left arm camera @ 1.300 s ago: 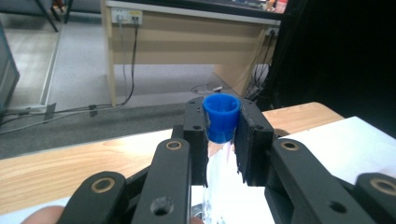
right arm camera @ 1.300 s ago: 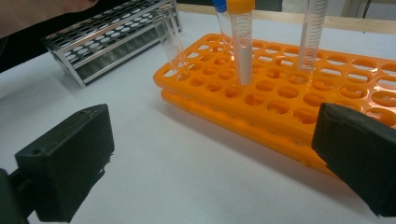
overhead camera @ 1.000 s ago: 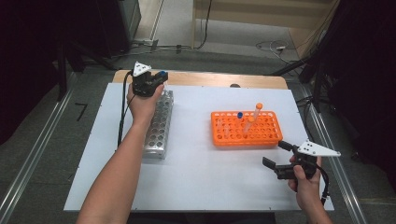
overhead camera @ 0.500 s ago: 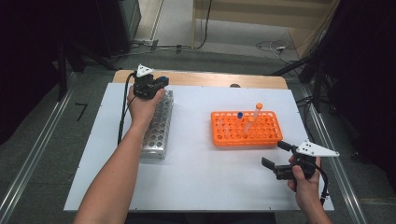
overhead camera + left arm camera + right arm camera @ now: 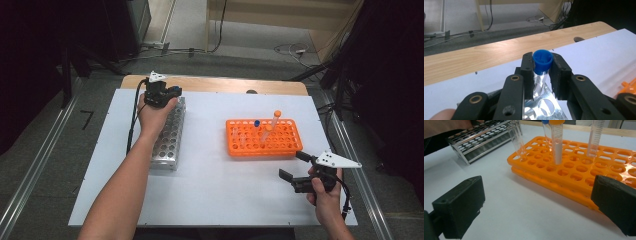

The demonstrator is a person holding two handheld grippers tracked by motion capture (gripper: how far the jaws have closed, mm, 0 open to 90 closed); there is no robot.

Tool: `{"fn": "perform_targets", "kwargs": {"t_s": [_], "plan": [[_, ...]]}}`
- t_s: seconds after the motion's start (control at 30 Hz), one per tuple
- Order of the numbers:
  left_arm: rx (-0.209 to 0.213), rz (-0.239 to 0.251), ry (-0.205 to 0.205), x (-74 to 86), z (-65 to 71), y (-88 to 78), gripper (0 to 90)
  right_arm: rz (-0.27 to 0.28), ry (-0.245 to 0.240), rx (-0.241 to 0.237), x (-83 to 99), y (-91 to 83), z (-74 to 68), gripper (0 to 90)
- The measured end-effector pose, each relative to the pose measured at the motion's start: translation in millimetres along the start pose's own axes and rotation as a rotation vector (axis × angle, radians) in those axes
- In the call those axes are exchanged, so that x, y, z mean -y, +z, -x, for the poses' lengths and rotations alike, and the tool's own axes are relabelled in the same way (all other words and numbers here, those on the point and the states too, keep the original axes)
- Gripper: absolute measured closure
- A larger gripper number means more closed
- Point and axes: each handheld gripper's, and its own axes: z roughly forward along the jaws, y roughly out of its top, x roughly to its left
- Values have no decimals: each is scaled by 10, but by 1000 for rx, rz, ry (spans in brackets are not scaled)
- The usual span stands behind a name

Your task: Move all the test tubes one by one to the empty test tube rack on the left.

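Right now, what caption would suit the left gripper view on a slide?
Hand-held gripper clamps a blue-capped tube above a metal rack, by the wooden table edge.

High view is mounted above the near side, angled forward and down; the whole white table [image 5: 215, 190] is covered, with floor beyond. Left gripper view is carried low over the metal rack [image 5: 541, 107], aimed past the table's wooden far edge [image 5: 474, 57], very close in. Right gripper view is held just above the tabletop, aimed at the orange rack [image 5: 579, 172]. Both racks are shared with the high view; the metal rack's far end is probably what's seen from the left.
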Motion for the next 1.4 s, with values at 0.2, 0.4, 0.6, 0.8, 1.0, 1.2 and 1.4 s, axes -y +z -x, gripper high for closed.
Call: {"fn": "perform_targets", "kwargs": {"t_s": [0.2, 0.4, 0.6, 0.8, 1.0, 1.2, 1.4], "plan": [[25, 7, -16, -15, 1, -60, 609, 4, 4, -1, -4, 9, 2, 0], [72, 47, -40, -23, 18, -195, 416, 4, 1, -4, -20, 26, -11, 0], [113, 86, -62, 17, 38, -413, 236, 4, -3, -2, -56, 52, -26, 0], [128, 109, -57, 104, 64, -640, 111, 9, -1, -9, -108, 92, -48, 0], [138, 119, -55, 205, 118, -827, 30, 8, 2, -9, -153, 134, -53, 0], [152, 141, -50, 322, 192, -1017, 4, 11, -1, -9, -218, 170, -66, 20], [157, 136, -27, 473, 301, -1159, 0, 23, -5, -18, -313, 200, -75, 37]]}}
